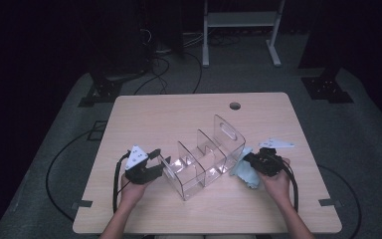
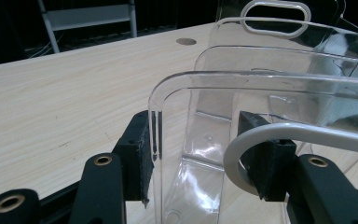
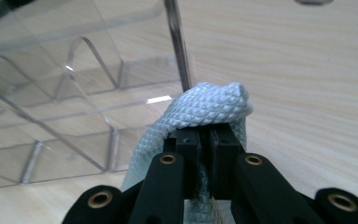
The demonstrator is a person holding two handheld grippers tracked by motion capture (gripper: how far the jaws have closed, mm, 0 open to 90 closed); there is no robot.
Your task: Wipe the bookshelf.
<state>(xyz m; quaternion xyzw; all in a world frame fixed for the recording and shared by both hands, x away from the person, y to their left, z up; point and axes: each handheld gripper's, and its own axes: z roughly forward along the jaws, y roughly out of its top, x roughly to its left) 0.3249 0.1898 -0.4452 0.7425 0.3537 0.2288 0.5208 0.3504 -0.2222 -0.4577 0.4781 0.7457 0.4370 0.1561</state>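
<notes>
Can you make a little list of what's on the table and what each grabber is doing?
Table: light wood, round hole near the far edge.
Organizer: clear plastic, several dividers, handle cut-out at the tall end.
Cloth: pale blue, bunched up beside the organizer.
Left gripper: jaws around the organizer's low end wall.
Right gripper: shut on the cloth, close to the organizer's tall end.
White plate: flat on the table, past the right gripper.

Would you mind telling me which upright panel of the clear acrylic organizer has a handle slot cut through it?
It is the tallest panel, at the organizer's far end, nearest the right gripper and its pale blue cloth. The lower panels have no slot.
</notes>
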